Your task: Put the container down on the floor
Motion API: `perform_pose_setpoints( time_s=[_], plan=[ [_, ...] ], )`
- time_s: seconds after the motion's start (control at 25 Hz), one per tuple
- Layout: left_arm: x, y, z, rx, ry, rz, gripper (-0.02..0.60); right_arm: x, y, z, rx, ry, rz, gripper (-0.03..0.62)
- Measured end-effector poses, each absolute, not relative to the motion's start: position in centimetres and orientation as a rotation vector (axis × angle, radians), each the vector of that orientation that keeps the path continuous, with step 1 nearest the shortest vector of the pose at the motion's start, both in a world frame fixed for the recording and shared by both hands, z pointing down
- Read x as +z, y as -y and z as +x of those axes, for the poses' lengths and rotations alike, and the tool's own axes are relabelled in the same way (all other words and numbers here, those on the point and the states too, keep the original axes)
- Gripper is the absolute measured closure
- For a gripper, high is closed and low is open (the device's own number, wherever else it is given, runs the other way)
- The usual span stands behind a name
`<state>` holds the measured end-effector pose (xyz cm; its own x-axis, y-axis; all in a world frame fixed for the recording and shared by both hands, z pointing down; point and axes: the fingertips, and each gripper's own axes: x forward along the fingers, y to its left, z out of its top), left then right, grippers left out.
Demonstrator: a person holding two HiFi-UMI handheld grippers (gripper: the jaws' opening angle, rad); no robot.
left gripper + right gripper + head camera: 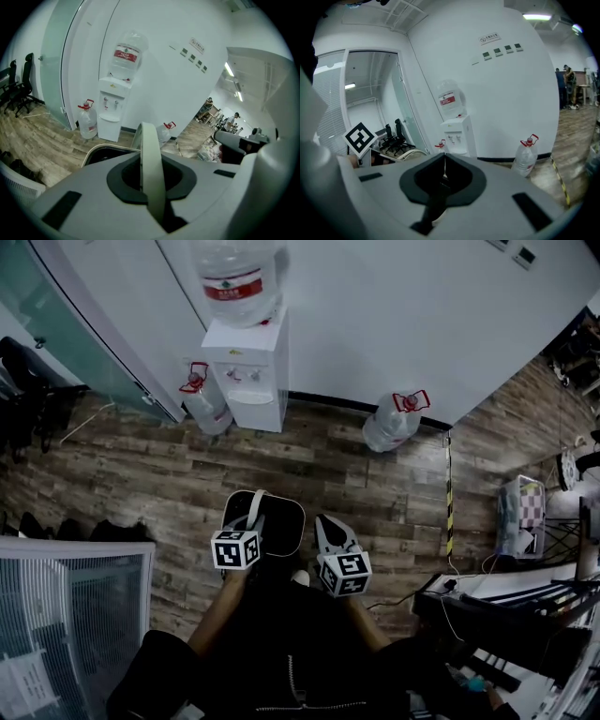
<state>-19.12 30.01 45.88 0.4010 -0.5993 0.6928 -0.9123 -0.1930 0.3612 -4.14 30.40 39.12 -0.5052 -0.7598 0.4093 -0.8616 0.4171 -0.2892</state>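
The container is a black bucket with a white rim and a pale hoop handle. It hangs over the wood floor, just in front of the person's body. My left gripper is shut on that handle. In the left gripper view the handle band runs up between the jaws, with the container's rim beyond it. My right gripper is beside the container's right edge. Its jaws are shut with nothing between them.
A white water dispenser stands against the wall ahead. A water jug stands on the floor at each side of it. A yellow-black strip crosses the floor at right, near a plastic bin and a desk. A white grille is at lower left.
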Motion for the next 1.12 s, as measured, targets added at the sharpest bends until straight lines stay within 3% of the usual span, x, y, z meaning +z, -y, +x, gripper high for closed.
perform_pose_setpoints(
  time_s=[1.12],
  plan=[
    [46.6, -11.9, -23.3, 0.542, 1.206, 1.925, 0.543, 39.3, -12.9, -10.8, 0.665, 2.398, 1.393, 0.582]
  ],
)
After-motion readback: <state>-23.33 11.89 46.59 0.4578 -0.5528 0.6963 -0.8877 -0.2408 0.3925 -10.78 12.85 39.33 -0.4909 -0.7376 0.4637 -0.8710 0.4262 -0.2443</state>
